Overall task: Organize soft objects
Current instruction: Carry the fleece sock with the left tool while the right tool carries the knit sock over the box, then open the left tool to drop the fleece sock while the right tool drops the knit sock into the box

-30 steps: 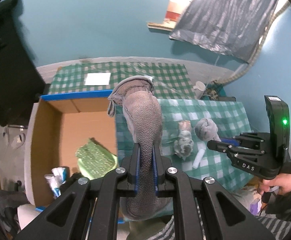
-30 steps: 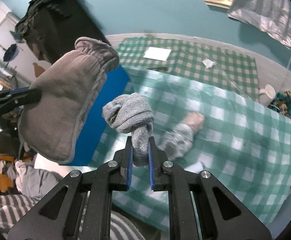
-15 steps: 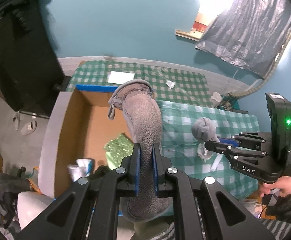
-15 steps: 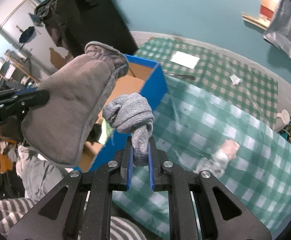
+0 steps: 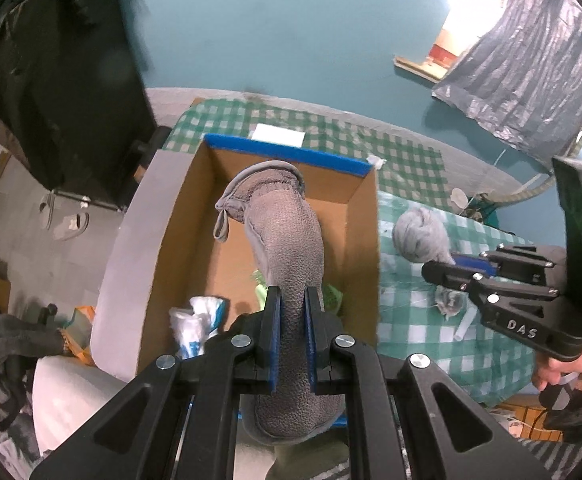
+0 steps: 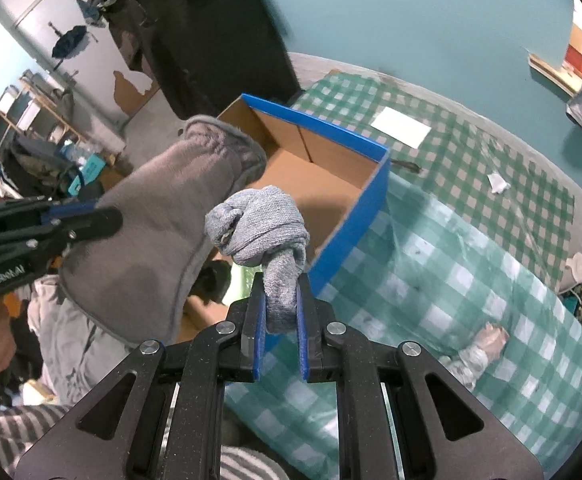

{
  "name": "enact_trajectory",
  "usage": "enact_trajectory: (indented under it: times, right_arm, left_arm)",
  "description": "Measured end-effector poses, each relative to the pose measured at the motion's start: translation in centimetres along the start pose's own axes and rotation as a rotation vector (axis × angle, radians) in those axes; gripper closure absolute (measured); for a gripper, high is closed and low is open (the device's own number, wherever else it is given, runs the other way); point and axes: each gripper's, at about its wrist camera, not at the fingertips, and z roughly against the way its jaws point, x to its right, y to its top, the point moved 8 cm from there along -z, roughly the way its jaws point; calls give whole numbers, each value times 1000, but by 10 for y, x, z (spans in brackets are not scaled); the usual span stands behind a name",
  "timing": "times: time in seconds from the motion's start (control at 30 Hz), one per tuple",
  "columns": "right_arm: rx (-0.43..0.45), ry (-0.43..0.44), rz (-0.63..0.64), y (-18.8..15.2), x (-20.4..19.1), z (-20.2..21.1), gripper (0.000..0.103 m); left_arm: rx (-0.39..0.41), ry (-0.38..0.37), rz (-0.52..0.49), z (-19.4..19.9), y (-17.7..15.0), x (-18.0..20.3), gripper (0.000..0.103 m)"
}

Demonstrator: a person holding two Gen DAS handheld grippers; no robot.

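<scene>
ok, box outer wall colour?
Blue outside, plain brown cardboard inside. The box shows it best in the right wrist view.

Open-topped cardboard box (image 5: 195,216), white bag (image 5: 193,322) in near corner

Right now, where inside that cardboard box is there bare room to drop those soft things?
The blue-edged cardboard box is bare brown floor toward its far wall. Its near end is crowded: a white plastic bag and something green.

Teal wall (image 5: 291,32); grey floor (image 5: 23,208)
</scene>
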Motion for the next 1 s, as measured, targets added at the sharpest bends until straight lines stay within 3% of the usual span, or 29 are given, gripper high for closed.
enact_trajectory:
  times: [0.5, 0.6, 0.67, 0.73, 0.83, 1.0]
  right_arm:
    - [-42, -30, 47, 21, -29, -25, 92]
    - [-47, -36, 51, 24, -32, -28, 88]
    - [-47, -46, 49, 27, -34, -29, 86]
    - [-48, -49, 45, 28, -34, -30, 85]
    - [-47, -78, 38, 30, -35, -29, 66]
    - [-35, -106, 30, 31, -33, -24, 51]
  left_arm:
    - [-95, 42, 55, -39, -20, -37, 90]
    - [-110, 56, 63, -44, -22, -43, 79]
    - [-112, 64, 62, -45, -23, -45, 60]
    - [-108, 86, 59, -44, -23, -47, 50]
    - [-104, 102, 52, -44, -23, -49, 47]
    - [-131, 109, 48, -48, -26, -47, 46]
